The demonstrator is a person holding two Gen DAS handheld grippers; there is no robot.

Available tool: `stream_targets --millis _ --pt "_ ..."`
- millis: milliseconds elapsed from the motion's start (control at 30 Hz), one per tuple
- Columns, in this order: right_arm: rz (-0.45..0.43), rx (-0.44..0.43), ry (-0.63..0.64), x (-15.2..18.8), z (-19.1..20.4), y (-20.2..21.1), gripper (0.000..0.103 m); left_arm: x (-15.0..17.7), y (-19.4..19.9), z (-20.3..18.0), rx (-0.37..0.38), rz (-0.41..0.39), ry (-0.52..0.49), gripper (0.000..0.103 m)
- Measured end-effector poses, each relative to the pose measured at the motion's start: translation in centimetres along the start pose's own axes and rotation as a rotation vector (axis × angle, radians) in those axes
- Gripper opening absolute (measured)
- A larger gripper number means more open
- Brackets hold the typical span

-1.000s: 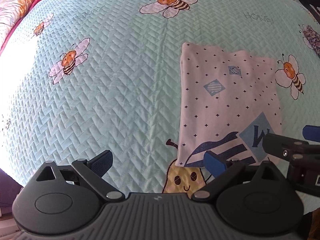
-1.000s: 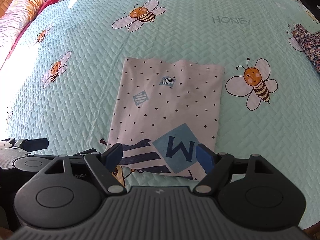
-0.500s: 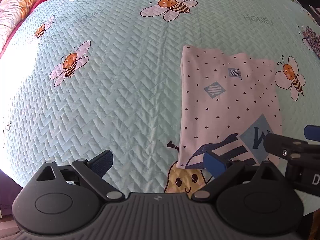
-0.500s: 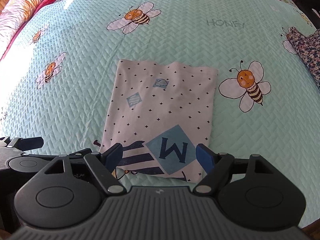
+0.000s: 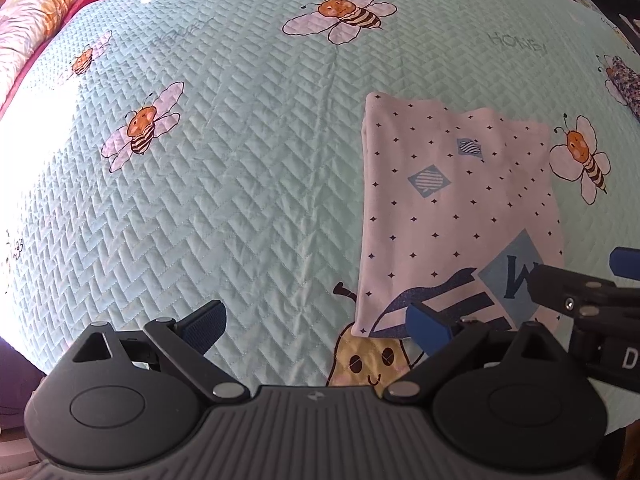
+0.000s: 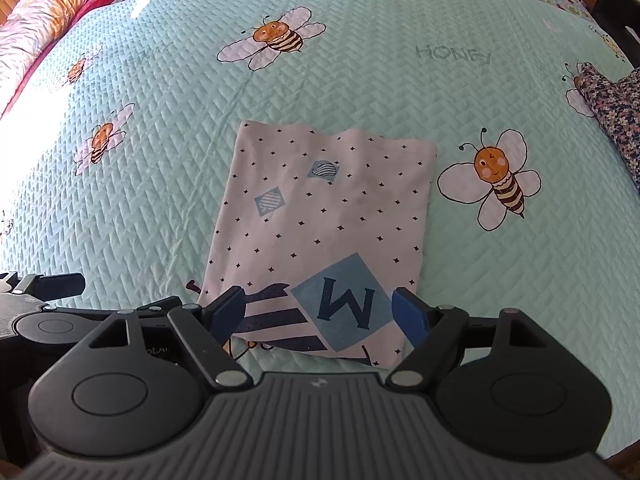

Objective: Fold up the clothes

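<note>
A white garment (image 6: 332,220) with small dark dots, blue diamond patches and a "W" print lies folded into a narrow rectangle on the bee-print quilt (image 6: 160,168). It also shows in the left wrist view (image 5: 452,208), right of centre. My right gripper (image 6: 318,312) is open and empty, its jaws either side of the garment's near edge, just above it. My left gripper (image 5: 316,324) is open and empty over the quilt, left of the garment's near left corner. The right gripper (image 5: 580,292) shows at the right edge of the left wrist view.
A dark floral cloth (image 6: 616,112) lies at the right edge of the bed. A pink floral pillow or duvet (image 6: 48,16) runs along the far left. The bed's near edge is just below both grippers.
Both grippers have drifted slightly back and left, so the garment sits a little farther right in view. The garment has not moved. Both grippers stay open.
</note>
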State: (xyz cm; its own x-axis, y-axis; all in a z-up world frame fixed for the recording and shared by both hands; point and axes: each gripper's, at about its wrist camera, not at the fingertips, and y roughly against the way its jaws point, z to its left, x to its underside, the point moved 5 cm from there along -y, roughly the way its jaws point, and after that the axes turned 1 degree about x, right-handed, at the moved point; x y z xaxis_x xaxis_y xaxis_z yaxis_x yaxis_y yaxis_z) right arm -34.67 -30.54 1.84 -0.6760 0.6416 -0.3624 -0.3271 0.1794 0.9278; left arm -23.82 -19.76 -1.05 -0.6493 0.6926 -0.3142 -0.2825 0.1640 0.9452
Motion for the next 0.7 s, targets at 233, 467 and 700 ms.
stream_targets --millis 233,467,700 --pt "-0.017 0.003 0.002 0.1 -0.1 -0.2 0.080 -0.1 0.1 -0.3 0.010 -0.026 -0.016 0.089" --pt "-0.241 -0.041 -0.038 0.0 -1.0 2.0 0.081 -0.4 0.4 -0.5 0.028 -0.059 -0.015 0.088" --pt "-0.233 -0.023 -0.016 0.3 -1.3 0.8 0.081 -0.4 0.2 -0.7 0.036 -0.053 -0.016 0.088"
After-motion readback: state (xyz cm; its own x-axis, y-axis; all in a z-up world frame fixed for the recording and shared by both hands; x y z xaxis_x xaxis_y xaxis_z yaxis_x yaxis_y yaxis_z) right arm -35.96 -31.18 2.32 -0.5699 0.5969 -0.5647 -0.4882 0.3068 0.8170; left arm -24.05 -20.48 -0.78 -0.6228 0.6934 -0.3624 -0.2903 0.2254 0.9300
